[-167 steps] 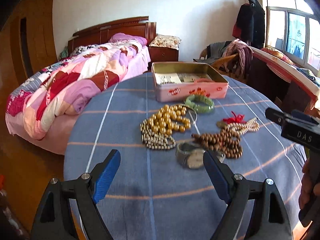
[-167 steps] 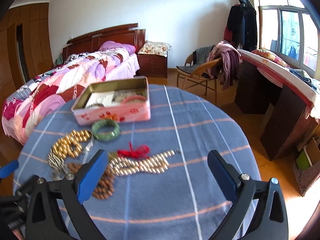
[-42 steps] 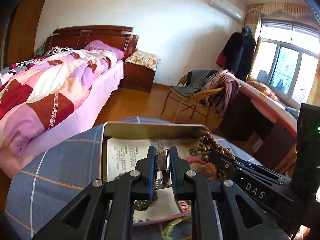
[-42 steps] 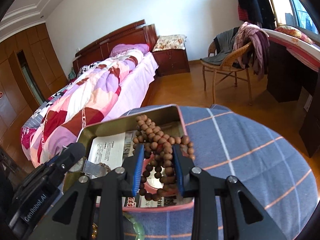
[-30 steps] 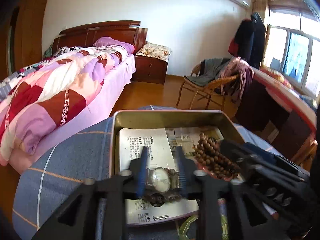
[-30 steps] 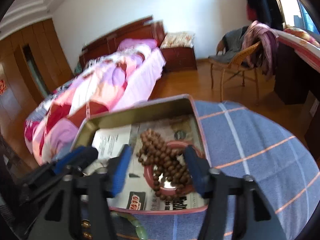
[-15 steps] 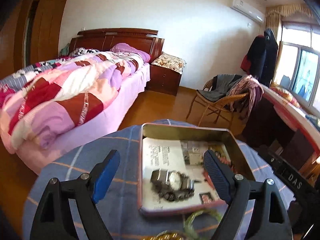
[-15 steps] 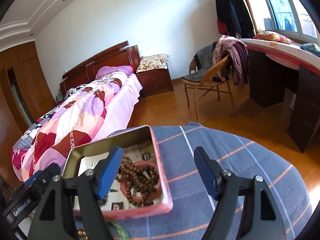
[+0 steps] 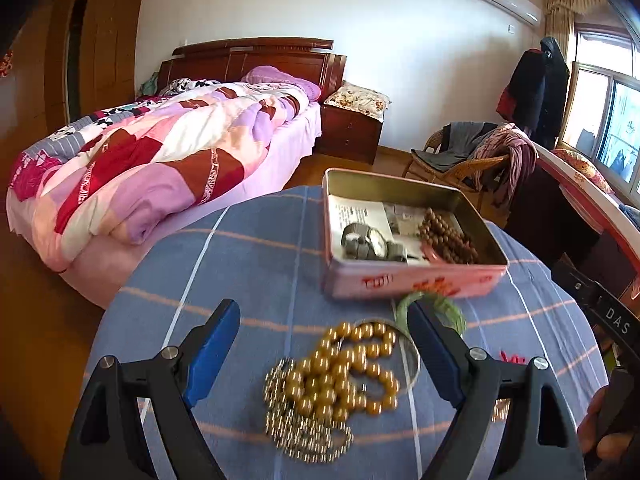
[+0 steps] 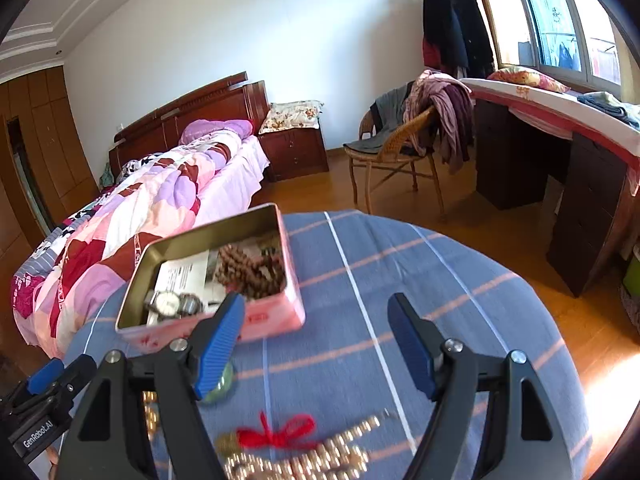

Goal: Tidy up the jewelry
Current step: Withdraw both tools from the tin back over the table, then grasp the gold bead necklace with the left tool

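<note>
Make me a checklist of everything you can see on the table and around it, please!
Surface: round table under a blue striped cloth.
Job's things: open pink metal tin holds a silver wristwatch and brown wooden beads; on the cloth lie yellow bead strings, a green bangle and a pale bead string with red tassel.
Clutter: nothing seen.
Grippers: left gripper and right gripper both open, empty.
Cables: nothing seen.
Surroundings: bed with patchwork quilt, wicker chair, dark desk.
</note>
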`<control>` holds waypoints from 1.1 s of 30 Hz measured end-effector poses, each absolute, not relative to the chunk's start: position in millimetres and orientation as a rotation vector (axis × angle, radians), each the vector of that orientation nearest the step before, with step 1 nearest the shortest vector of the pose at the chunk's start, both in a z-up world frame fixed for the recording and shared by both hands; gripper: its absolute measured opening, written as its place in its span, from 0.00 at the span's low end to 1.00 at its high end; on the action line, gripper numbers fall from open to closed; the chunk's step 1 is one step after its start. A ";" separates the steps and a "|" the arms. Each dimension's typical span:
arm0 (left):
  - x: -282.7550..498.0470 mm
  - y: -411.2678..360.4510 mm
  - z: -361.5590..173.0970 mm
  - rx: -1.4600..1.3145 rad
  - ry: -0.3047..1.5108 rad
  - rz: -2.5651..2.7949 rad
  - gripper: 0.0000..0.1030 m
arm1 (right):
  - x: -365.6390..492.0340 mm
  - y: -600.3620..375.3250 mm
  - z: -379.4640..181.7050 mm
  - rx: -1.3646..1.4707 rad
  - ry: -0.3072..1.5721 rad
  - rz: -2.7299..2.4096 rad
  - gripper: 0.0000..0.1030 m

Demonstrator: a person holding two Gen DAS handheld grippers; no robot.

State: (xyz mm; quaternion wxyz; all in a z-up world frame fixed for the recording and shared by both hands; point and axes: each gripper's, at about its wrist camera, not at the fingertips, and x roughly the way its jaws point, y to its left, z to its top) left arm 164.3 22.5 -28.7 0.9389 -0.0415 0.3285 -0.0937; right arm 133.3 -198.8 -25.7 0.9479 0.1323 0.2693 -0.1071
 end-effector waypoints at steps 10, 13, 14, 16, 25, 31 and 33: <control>125.9 26.3 -40.4 -0.030 0.683 -0.159 0.83 | 97.3 -189.3 -35.4 0.230 0.582 -0.217 0.75; 116.4 29.5 -42.5 -0.023 0.689 -0.160 0.83 | 90.3 -187.7 -38.8 0.223 0.591 -0.220 0.75; 112.8 29.4 -43.4 -0.019 0.687 -0.157 0.83 | 88.3 -187.7 -40.1 0.225 0.595 -0.219 0.75; 108.2 30.4 -44.1 -0.014 0.689 -0.152 0.83 | 83.6 -187.1 -41.9 0.222 0.602 -0.220 0.75; 93.5 43.0 -50.0 -0.023 0.715 -0.136 0.83 | 67.0 -178.4 -44.7 0.200 0.617 -0.198 0.75; 87.8 48.0 -56.3 -0.006 0.735 -0.124 0.83 | 62.2 -172.4 -45.7 0.191 0.629 -0.185 0.75; 88.5 52.3 -59.0 -0.022 0.750 -0.128 0.83 | 60.6 -171.6 -47.5 0.189 0.631 -0.181 0.75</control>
